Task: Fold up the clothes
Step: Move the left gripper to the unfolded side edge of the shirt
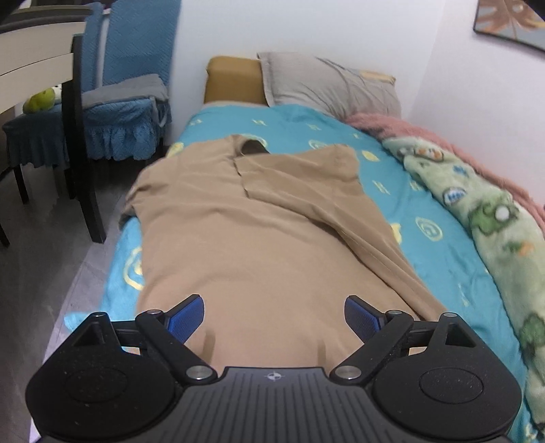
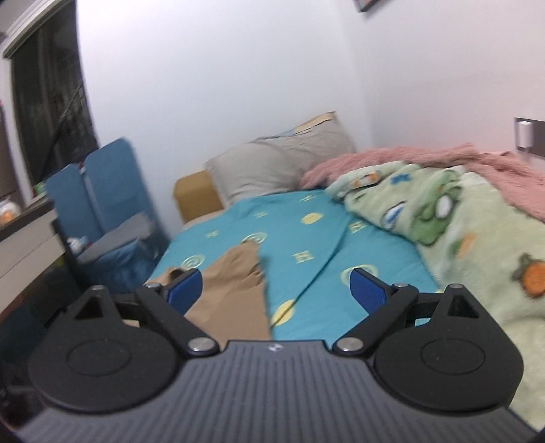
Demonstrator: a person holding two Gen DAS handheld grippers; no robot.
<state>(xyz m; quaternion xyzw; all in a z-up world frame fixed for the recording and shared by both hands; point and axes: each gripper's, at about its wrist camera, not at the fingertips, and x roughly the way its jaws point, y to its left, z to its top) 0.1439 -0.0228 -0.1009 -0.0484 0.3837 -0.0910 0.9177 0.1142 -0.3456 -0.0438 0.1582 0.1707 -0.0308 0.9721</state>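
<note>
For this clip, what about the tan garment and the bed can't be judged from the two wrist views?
- Tan garment: its near hem, left wrist view, hidden behind the left tool.
- Same garment, right wrist view: only a blurred strip shows past the right tool.
- Bed sheet: its far side lies under the green blanket.

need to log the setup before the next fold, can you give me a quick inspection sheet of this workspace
surface: bed with a teal patterned sheet, creased in places
job's things: tan garment spread on the sheet, its right side folded in over the middle
clutter: green cartoon blanket and pink blanket bunched along the wall side, grey pillow at the head
grippers: left hand-held gripper open over the garment's near end, holding nothing; right hand-held gripper open, holding nothing
cables: nothing seen
surroundings: white walls, chairs with blue covers beside the bed, framed picture on the wall
</note>
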